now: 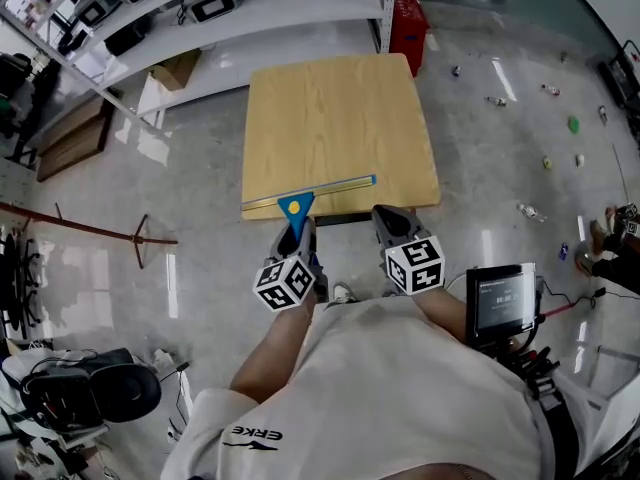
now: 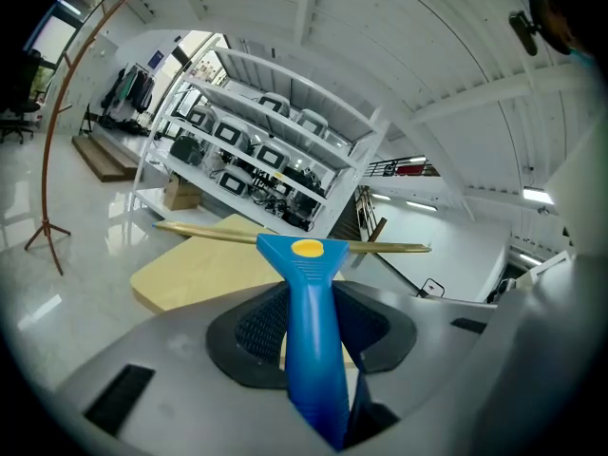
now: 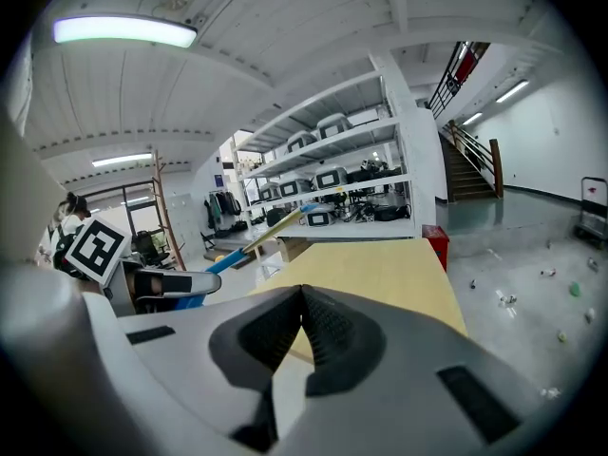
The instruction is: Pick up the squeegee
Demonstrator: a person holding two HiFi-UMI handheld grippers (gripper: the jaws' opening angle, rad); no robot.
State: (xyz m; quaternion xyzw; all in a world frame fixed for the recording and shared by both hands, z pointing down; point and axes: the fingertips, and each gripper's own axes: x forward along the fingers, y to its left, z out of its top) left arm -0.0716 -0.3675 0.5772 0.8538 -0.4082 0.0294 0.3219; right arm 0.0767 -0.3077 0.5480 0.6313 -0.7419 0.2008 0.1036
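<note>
Closest to the camera is the person's white T-shirt point(image 1: 400, 388), with two bare arms reaching out in front of it. Just to the person's right sits a small black screen point(image 1: 503, 300) with wires on it. Next come the two grey tools the person holds. The left gripper point(image 1: 298, 233) is clamped on the squeegee point(image 2: 304, 274), which has a bright blue plastic handle with a round yellow dot and a long, thin, gold-coloured bar across its top. Its two black ribbed pads press on the handle from both sides, and the handle points away from the person. The long bar runs sideways along the near edge of the square light wooden table point(image 1: 340, 118), but I cannot tell if it touches the wood. The right gripper point(image 3: 302, 297) is just beside the left one, also at the near edge of the table. Its jaws are pressed together with nothing between them. Past the table stands a red plastic crate point(image 1: 408, 28) on the shiny grey floor point(image 1: 500, 168). Beside the crate are long white metal shelves point(image 1: 250, 8) full of dark machines. A brown cardboard box point(image 1: 178, 68) sits low down by the shelves.
</note>
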